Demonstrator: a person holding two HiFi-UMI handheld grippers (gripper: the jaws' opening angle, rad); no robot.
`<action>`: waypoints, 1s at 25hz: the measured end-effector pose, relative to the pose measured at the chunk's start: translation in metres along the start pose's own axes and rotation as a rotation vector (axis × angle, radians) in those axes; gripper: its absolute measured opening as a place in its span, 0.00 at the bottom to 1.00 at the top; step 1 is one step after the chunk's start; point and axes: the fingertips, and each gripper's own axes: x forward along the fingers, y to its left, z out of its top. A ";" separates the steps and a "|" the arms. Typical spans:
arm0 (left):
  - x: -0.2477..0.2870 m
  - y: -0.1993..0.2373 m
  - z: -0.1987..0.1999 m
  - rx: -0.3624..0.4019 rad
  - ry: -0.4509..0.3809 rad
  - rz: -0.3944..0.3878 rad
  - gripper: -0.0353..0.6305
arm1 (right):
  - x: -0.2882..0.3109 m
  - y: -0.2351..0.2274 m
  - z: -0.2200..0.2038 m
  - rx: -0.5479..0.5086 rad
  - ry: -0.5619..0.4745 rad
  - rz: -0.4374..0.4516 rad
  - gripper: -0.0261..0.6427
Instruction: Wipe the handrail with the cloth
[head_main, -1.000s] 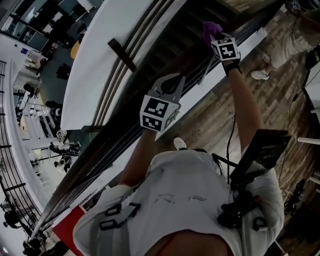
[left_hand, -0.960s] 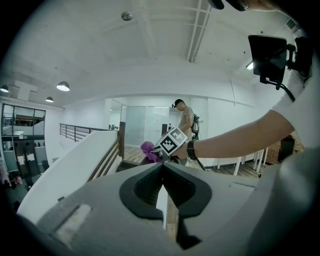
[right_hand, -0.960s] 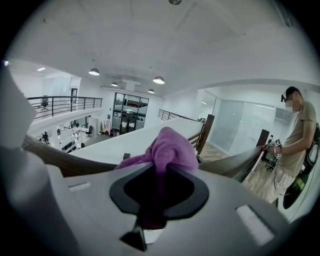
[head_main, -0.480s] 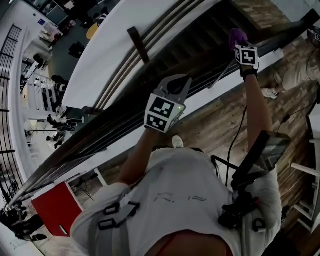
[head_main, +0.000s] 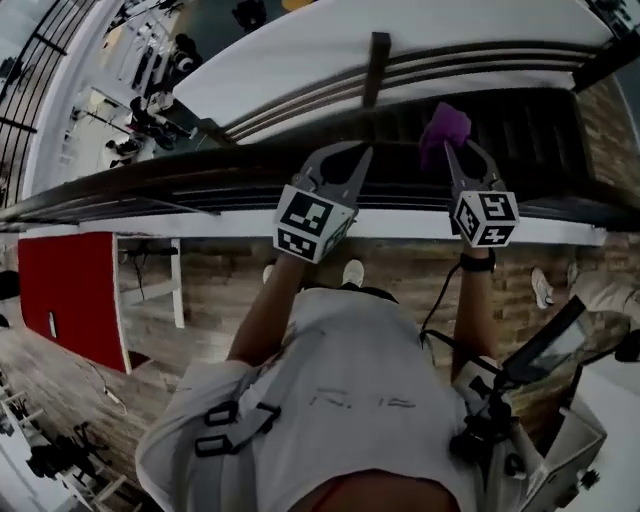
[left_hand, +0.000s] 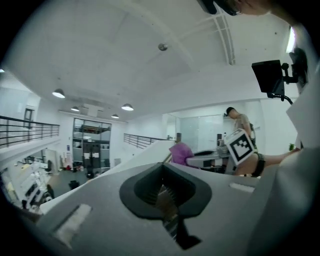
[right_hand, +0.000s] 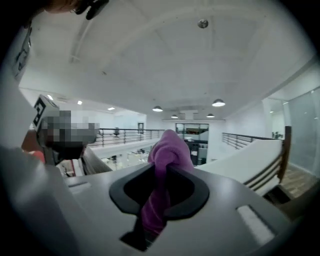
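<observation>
Drawn in from far out along the rail, the right gripper (head_main: 458, 160) now sits just beside the left gripper (head_main: 345, 165); its jaws clamp the purple cloth (head_main: 445, 125), bunched over the far edge of the handrail (head_main: 170, 185); the left's jaws are closed on nothing; the rail's long axis runs left to right beneath both, so the wipe likely goes sideways.

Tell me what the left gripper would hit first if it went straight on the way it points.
Likely nothing close: the left gripper points out over the handrail into open space. The white sloped wall beyond looks first in line, though depth is unclear.
</observation>
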 end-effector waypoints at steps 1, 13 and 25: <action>-0.024 0.025 -0.001 -0.015 -0.006 0.067 0.06 | 0.016 0.042 0.010 0.003 -0.022 0.077 0.13; -0.380 0.244 -0.046 -0.168 -0.071 0.797 0.06 | 0.121 0.448 0.028 -0.166 -0.041 0.761 0.13; -0.487 0.310 -0.089 -0.232 -0.127 0.879 0.05 | 0.174 0.654 -0.025 -0.366 0.051 0.940 0.13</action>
